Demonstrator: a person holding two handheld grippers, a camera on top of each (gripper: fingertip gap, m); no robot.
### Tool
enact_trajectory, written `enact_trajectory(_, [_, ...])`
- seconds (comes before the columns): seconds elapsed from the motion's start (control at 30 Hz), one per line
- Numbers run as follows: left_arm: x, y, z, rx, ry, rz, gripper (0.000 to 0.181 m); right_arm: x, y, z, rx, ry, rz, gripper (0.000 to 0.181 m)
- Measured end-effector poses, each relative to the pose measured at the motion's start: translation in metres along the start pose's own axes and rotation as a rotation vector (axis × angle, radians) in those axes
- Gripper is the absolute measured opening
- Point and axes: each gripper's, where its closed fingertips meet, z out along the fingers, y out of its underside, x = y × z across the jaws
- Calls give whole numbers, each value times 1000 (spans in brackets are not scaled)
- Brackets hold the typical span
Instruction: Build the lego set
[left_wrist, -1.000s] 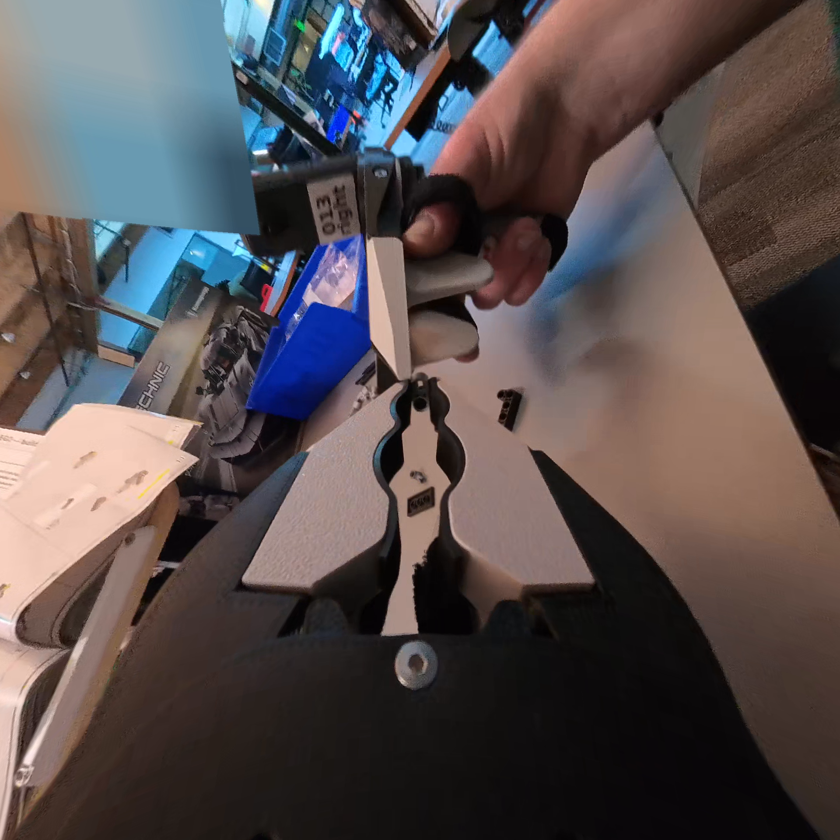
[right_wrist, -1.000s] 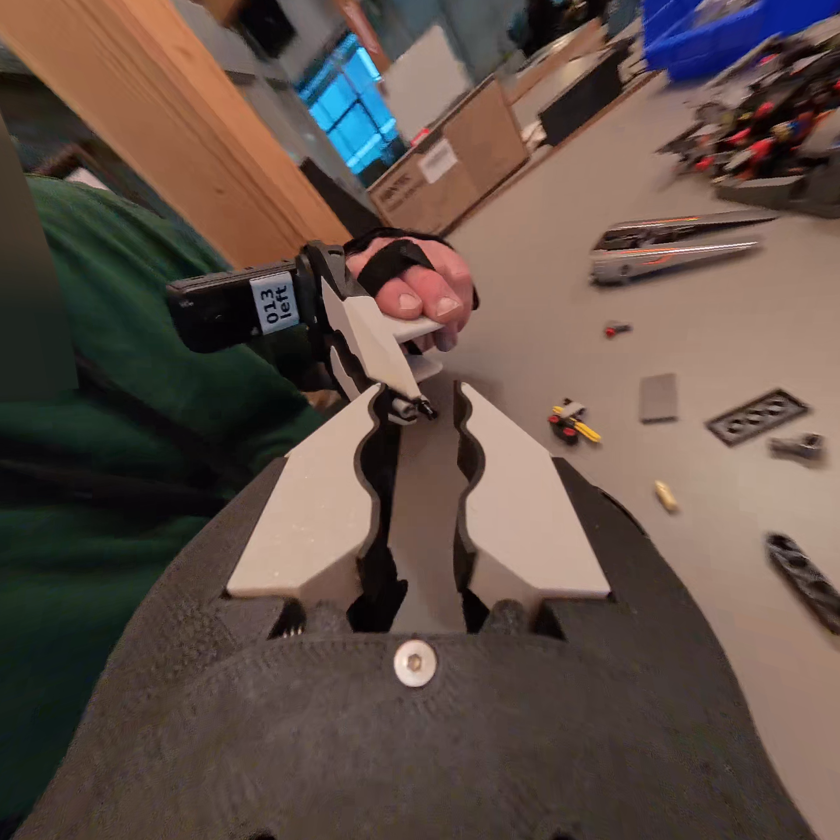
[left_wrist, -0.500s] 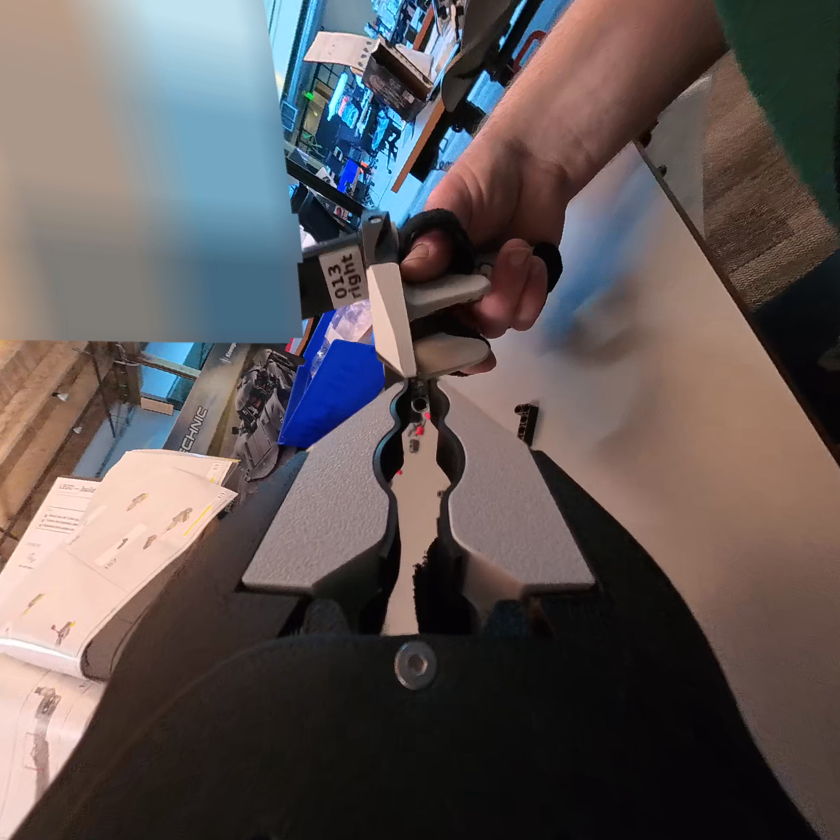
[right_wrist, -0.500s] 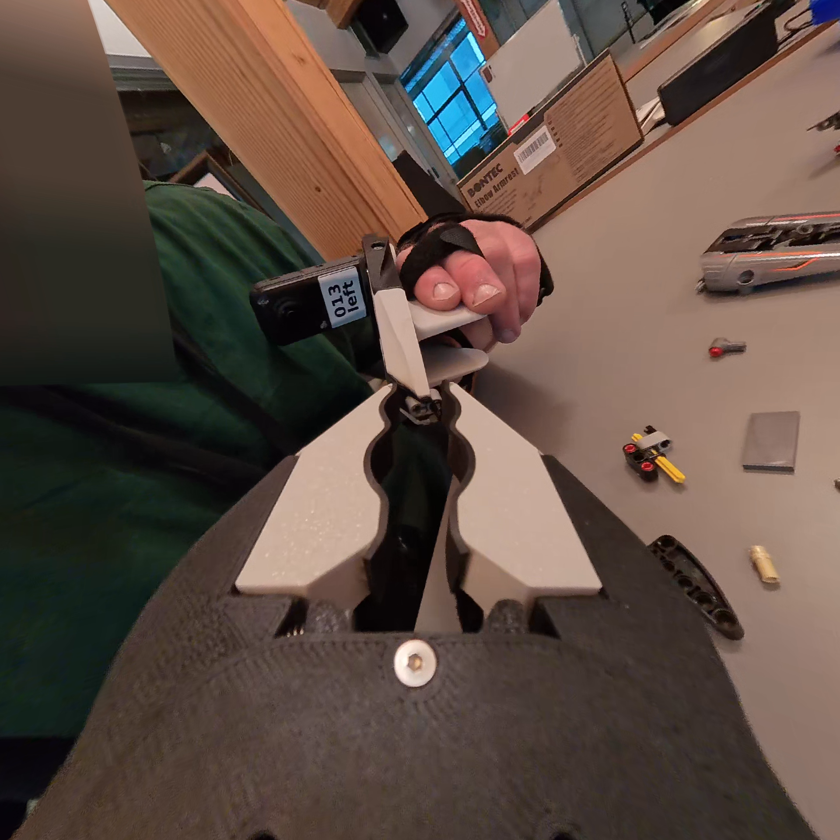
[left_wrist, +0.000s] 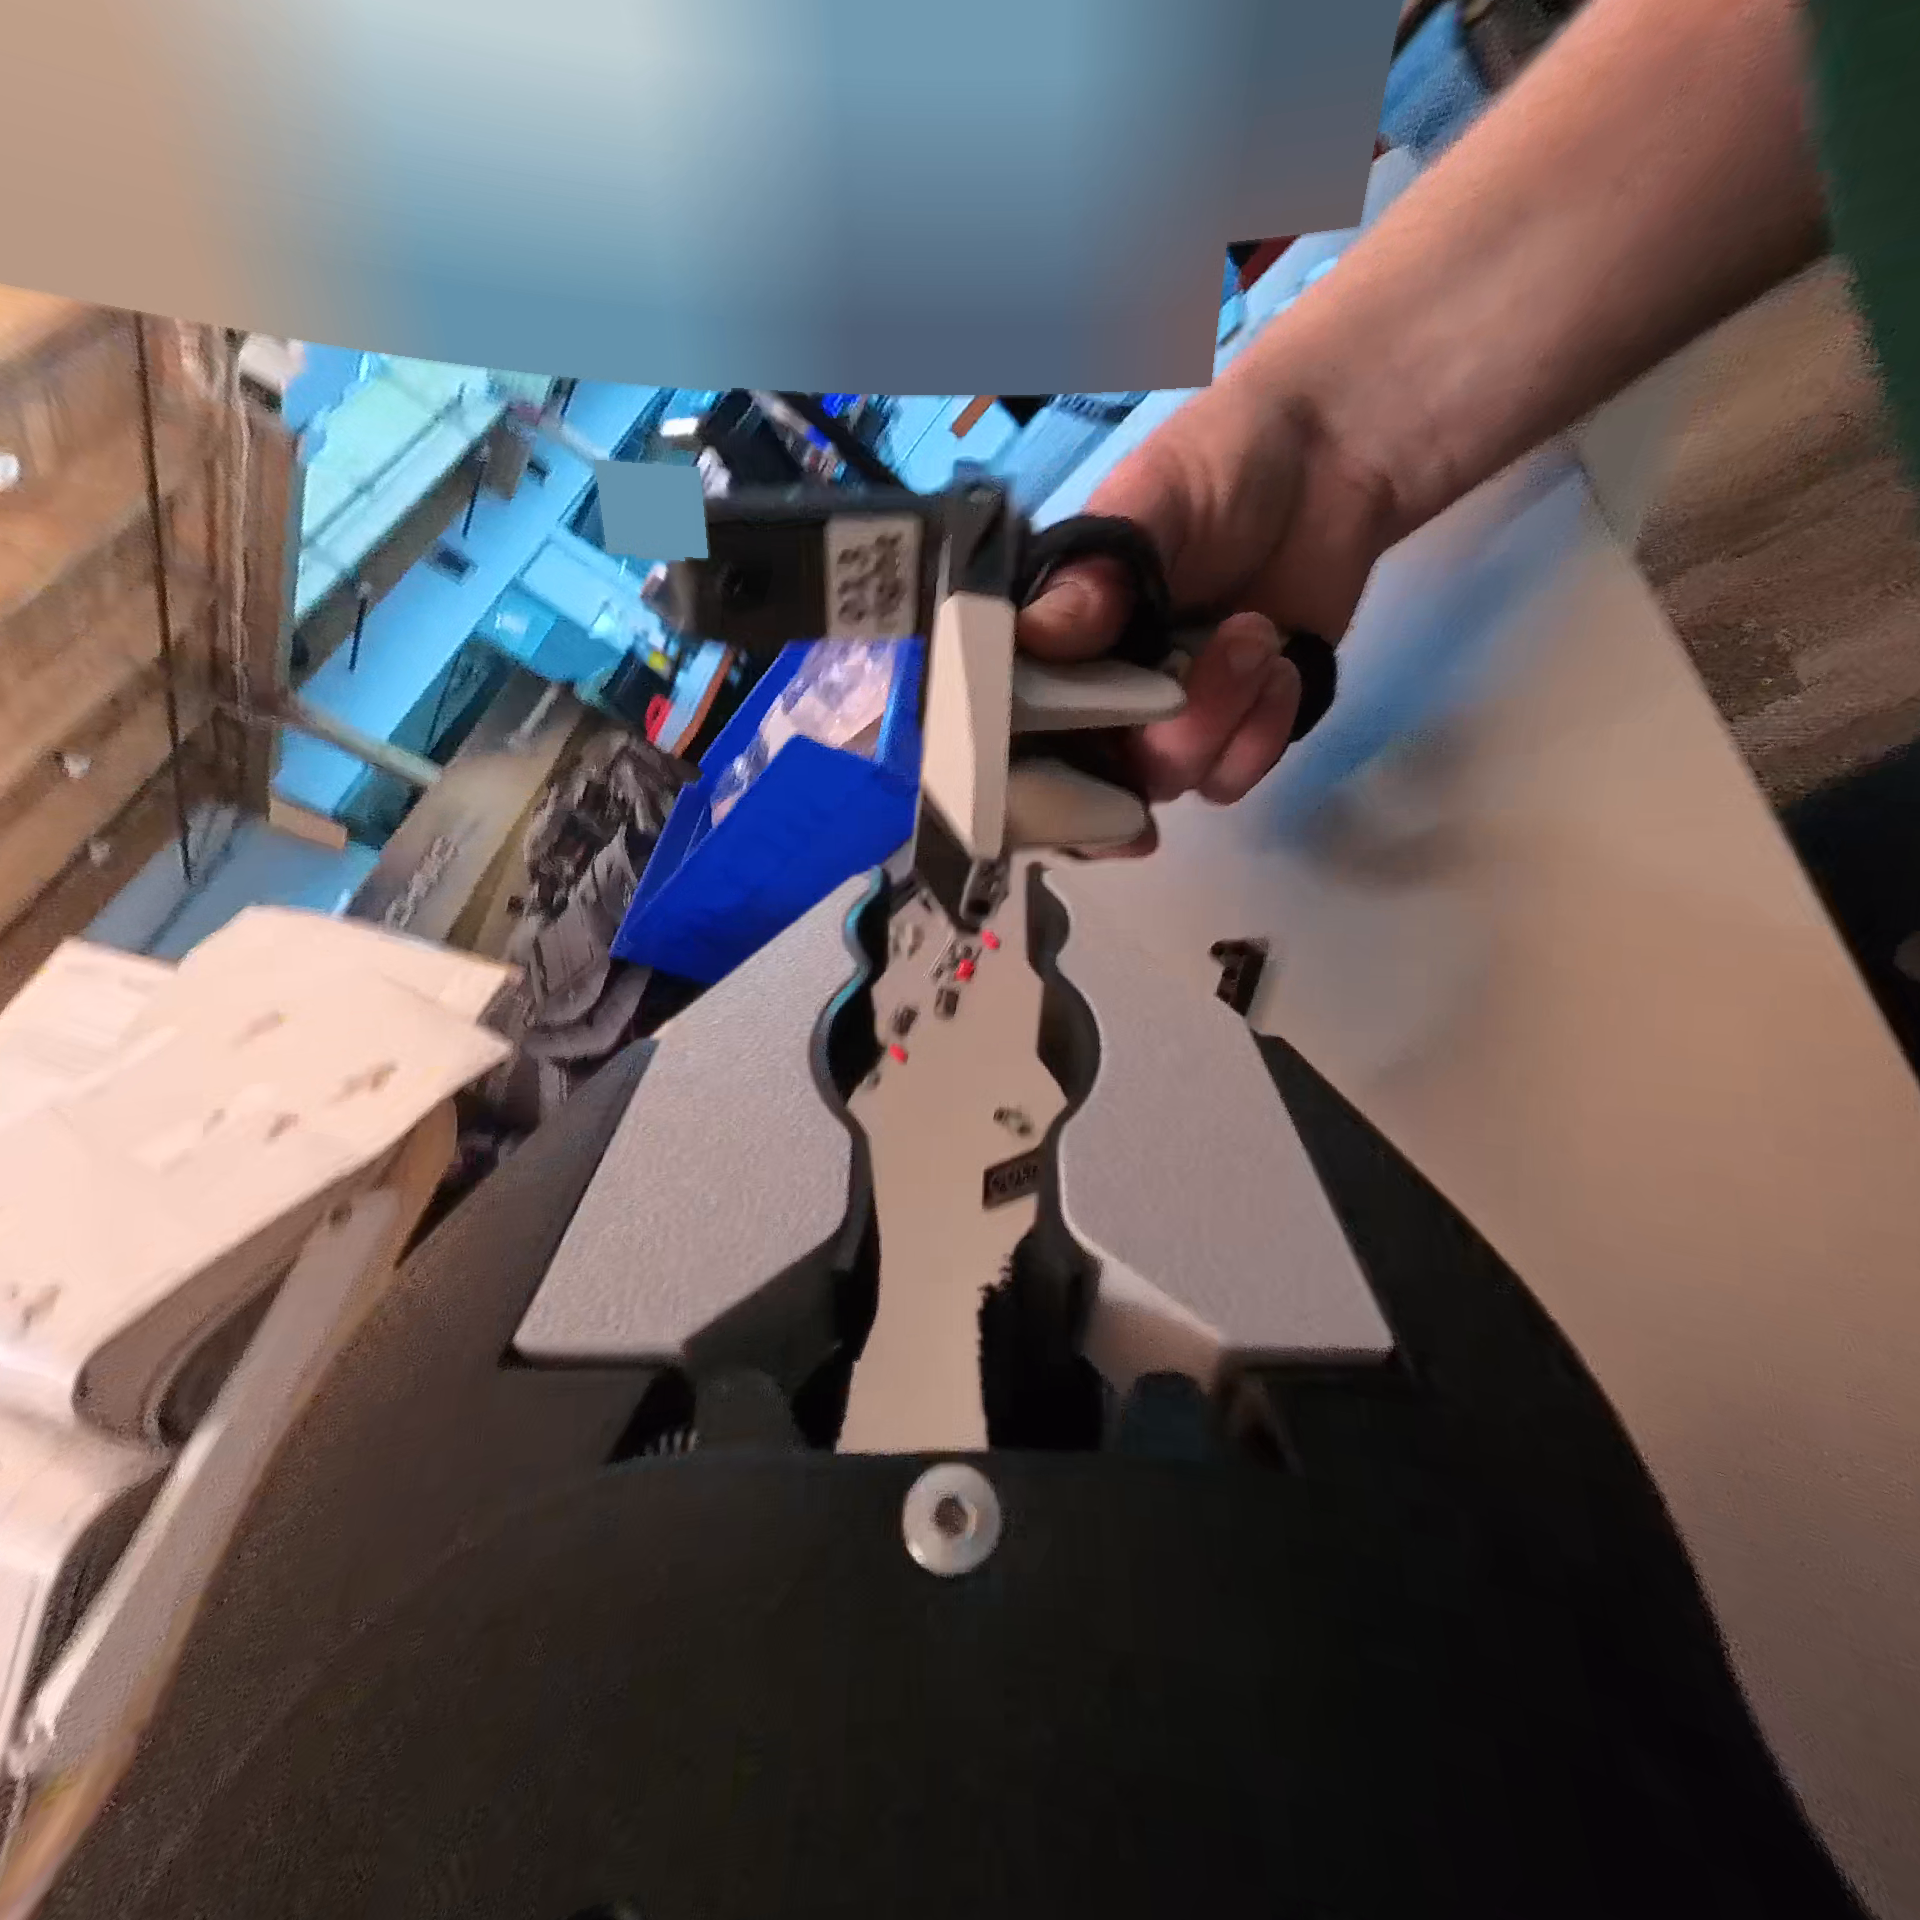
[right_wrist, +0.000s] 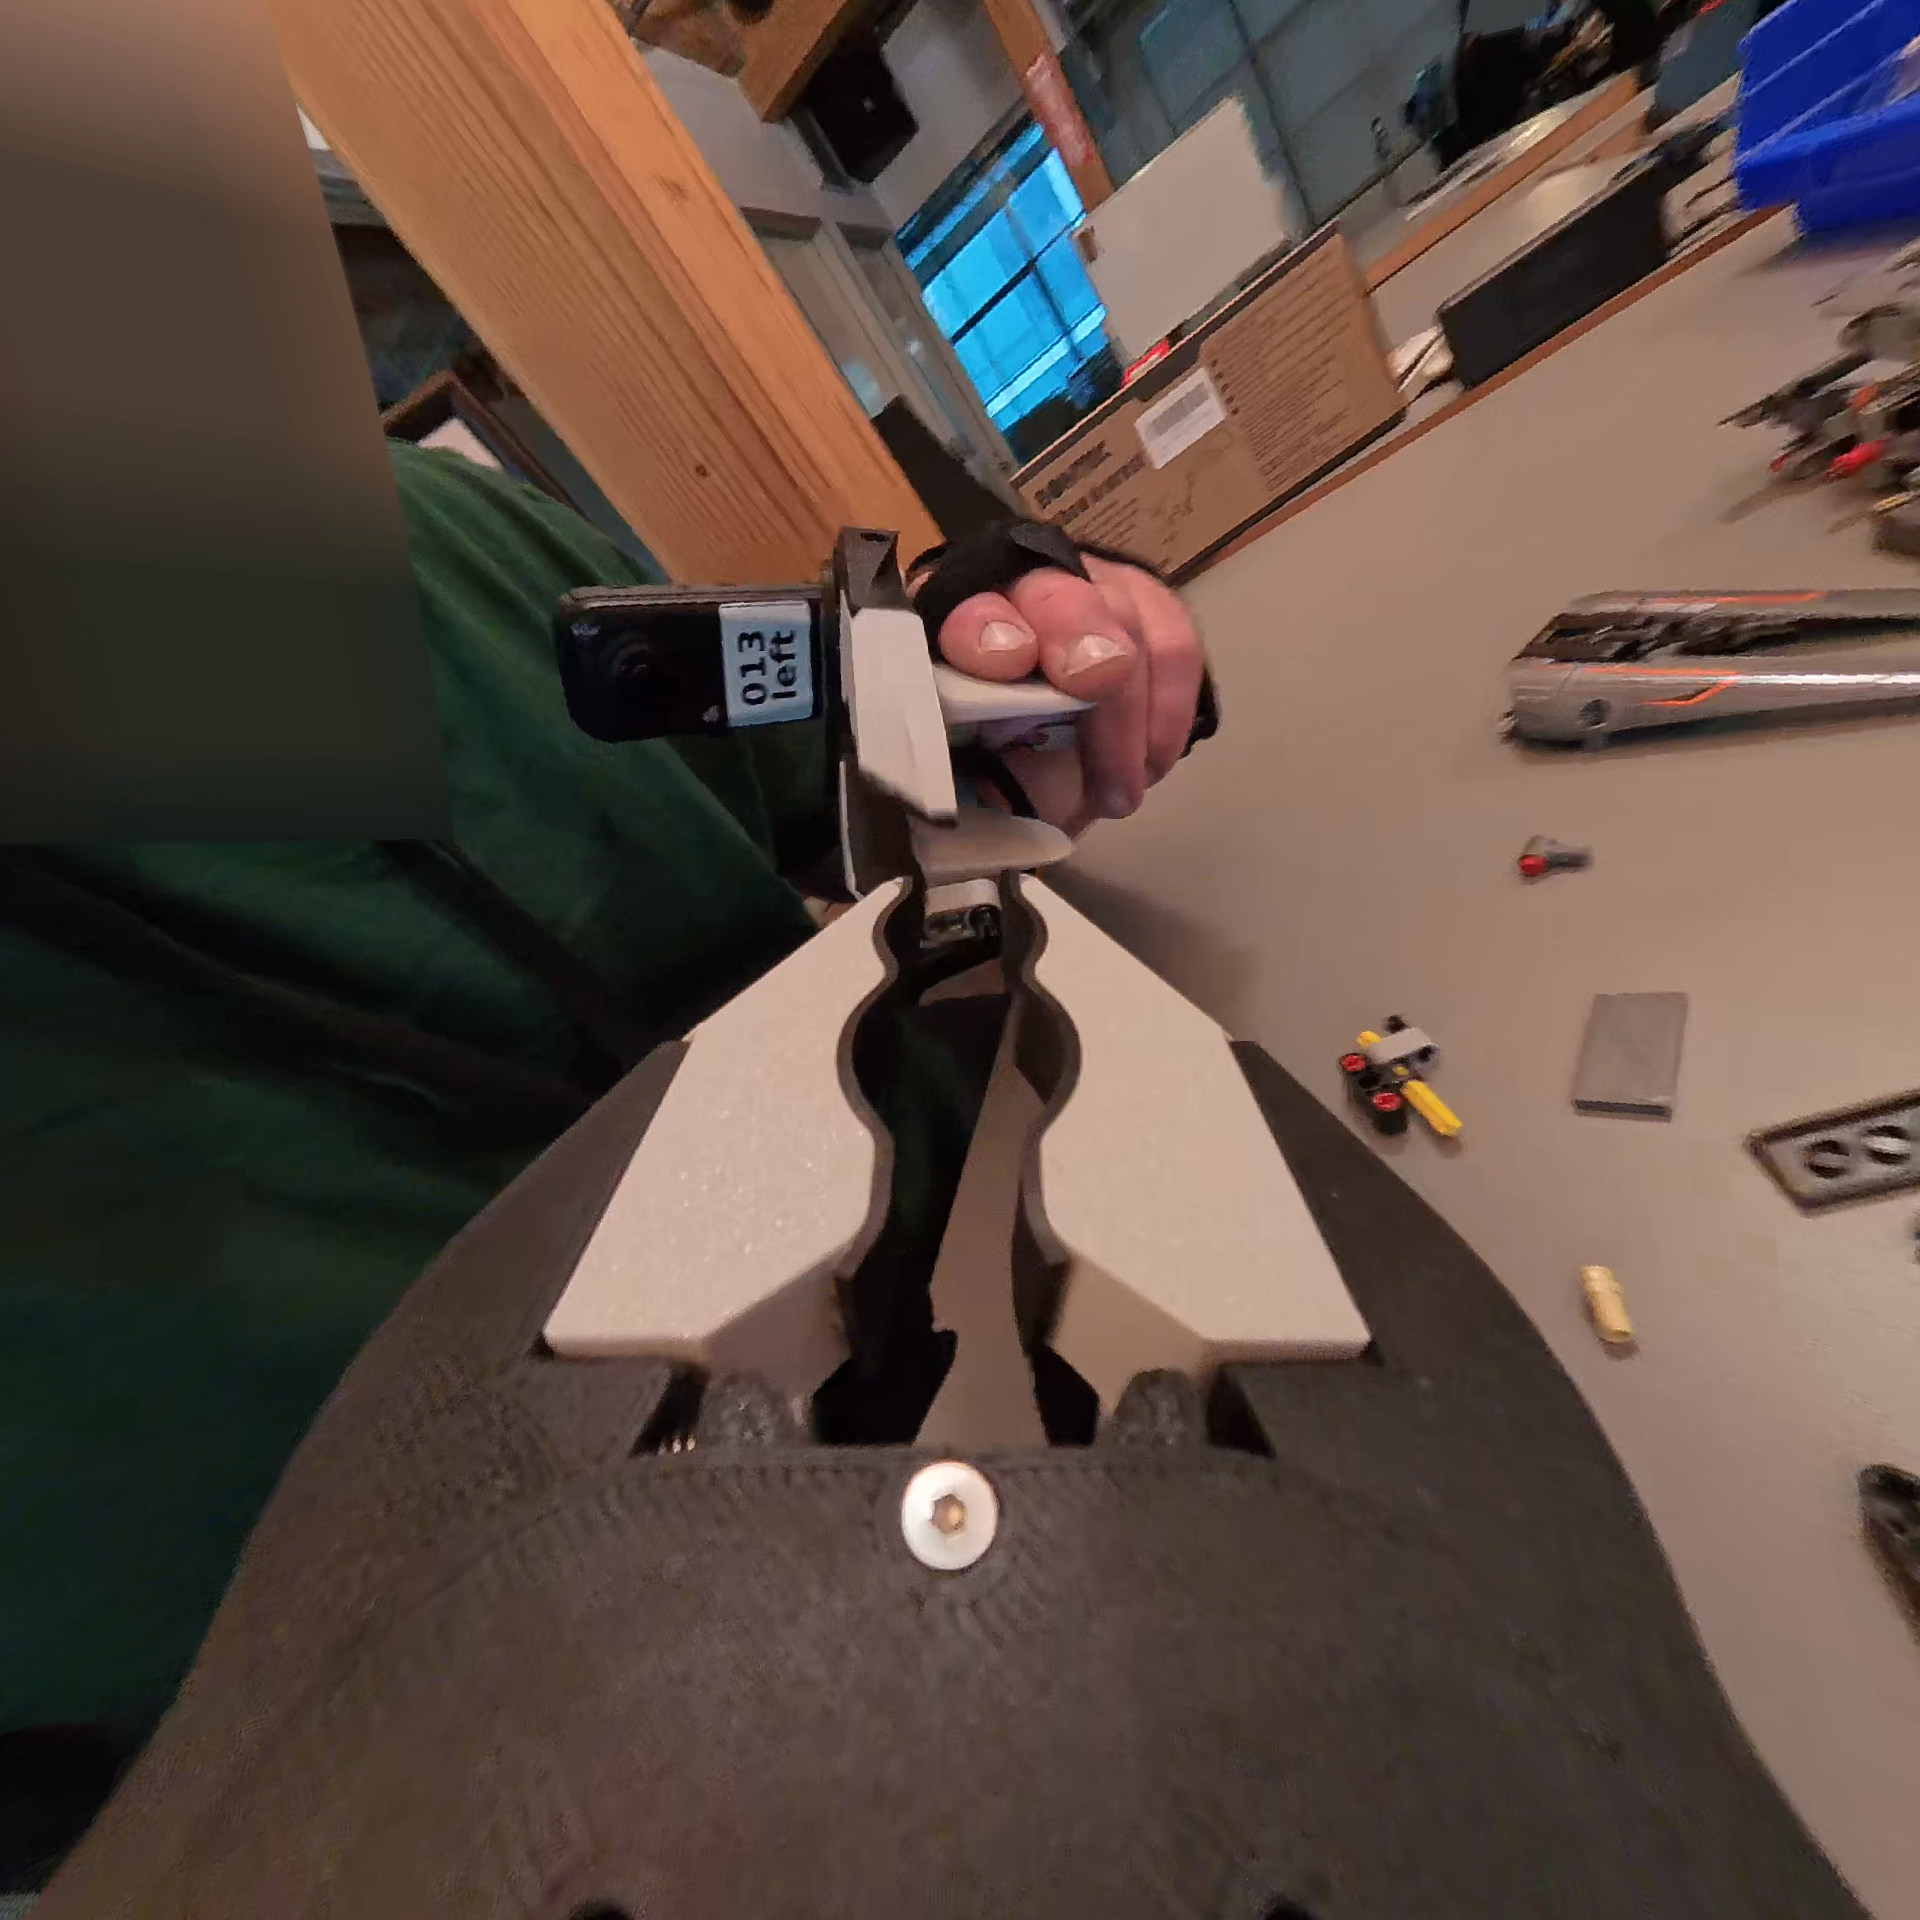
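Right tool (right_wrist: 961, 914) pinches small light-grey lego connector (right_wrist: 956, 906); left tool (left_wrist: 961, 914) part-open around it.
Tips meet mid-air above grey surface (right_wrist: 1455, 914), likely mating or handing over the piece.

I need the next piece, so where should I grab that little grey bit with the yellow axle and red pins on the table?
Probably by the grey middle block, coming straight down from above and closing across its flat sides. The yellow axle sticks out thin and round, and the red pins are tiny, so either would likely slip or twist.
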Motion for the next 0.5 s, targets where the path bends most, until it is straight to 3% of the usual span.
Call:
enact_trajectory(0.1, [-9, 24, -6, -96, 2, -121, 35, 9, 2, -6, -17, 101, -93, 13])
enact_trajectory(0.27, [12, 81, -15, -371, 153, -400, 53, 21, 11, -12, -89, 225, -216, 14])
enact_trajectory(0.4, [28, 101, -17, -472, 225, -568, 51, 26, 12, -19, -91, 254, -229, 14])
enact_trajectory(0.5, [41, 122, -15, -595, 272, -571, 44, 30, 17, -18, -112, 265, -249, 14])
